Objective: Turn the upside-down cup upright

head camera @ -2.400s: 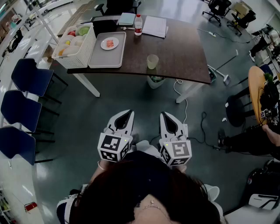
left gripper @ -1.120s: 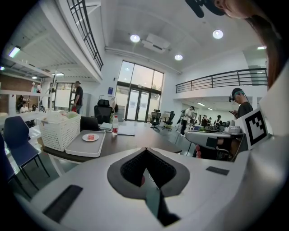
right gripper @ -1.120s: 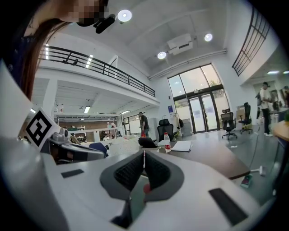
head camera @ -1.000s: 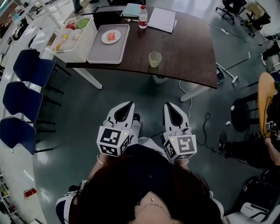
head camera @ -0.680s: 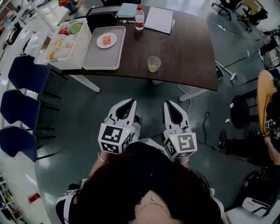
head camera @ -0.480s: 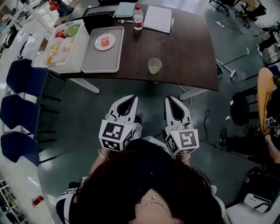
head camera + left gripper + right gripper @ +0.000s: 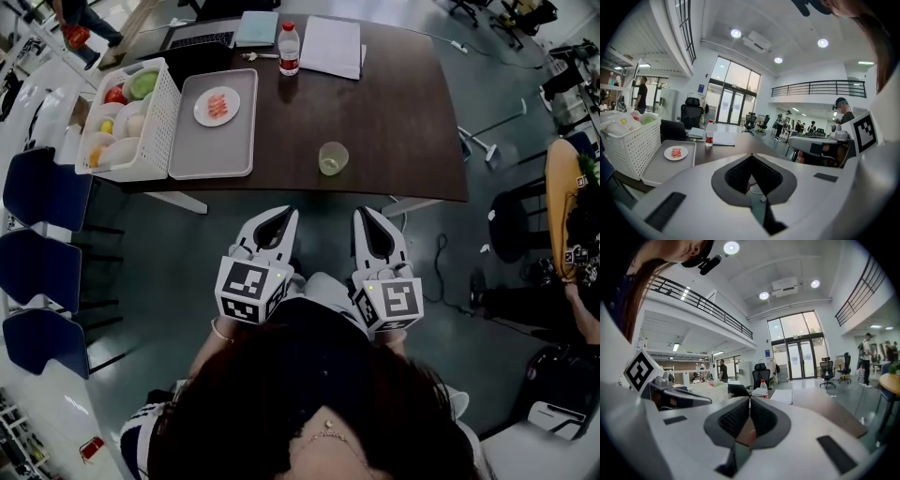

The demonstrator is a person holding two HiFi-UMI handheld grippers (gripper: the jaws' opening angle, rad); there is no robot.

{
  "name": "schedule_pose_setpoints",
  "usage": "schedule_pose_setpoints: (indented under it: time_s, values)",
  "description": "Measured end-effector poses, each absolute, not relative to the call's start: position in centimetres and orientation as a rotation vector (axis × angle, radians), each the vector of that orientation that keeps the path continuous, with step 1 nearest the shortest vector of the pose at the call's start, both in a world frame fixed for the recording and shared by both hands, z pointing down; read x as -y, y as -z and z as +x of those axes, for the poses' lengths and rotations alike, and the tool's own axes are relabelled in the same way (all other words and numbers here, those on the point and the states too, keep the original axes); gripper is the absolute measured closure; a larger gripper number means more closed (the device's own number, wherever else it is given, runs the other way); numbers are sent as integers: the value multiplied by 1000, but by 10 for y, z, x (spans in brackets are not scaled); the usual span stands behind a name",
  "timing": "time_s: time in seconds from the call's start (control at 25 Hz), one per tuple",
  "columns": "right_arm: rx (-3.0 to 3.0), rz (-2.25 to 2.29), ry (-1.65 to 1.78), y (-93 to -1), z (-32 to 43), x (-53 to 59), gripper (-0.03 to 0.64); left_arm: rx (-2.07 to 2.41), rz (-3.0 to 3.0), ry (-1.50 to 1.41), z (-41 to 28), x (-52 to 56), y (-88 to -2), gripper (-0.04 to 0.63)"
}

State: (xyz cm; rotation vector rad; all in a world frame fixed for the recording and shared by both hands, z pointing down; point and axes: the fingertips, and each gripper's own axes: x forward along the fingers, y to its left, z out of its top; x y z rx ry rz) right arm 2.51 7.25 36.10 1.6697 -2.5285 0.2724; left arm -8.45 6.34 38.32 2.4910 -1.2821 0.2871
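Note:
A translucent pale-green cup (image 7: 332, 157) stands on the dark brown table (image 7: 394, 141), close to its front edge. From the head view I cannot tell which way its mouth faces. My left gripper (image 7: 287, 214) and my right gripper (image 7: 362, 213) are held side by side in front of the table, short of its edge, tips pointing towards the cup. Both are shut with nothing between the jaws. In the left gripper view my left gripper (image 7: 751, 156) hides the cup. The same holds for my right gripper (image 7: 750, 399) in the right gripper view.
A grey tray (image 7: 211, 141) with a small plate of food (image 7: 217, 106) lies left of the cup, beside a white basket (image 7: 127, 122) of fruit. A water bottle (image 7: 289, 49) and papers (image 7: 330, 45) sit at the far edge. Blue chairs (image 7: 42, 192) line the left, and a dark stool (image 7: 511, 225) stands right.
Both grippers have moved forward towards the table, staying shut. The table and cup now sit closer to the gripper tips in the head view.

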Motion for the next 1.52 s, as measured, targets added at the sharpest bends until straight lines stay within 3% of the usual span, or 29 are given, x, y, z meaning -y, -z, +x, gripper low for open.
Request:
schedule_pose_setpoints:
  time_s: [1.52]
  values:
    - [2573, 1330, -324, -431, 54, 72, 579, 1457, 2376, -275, -42, 75, -418, 595]
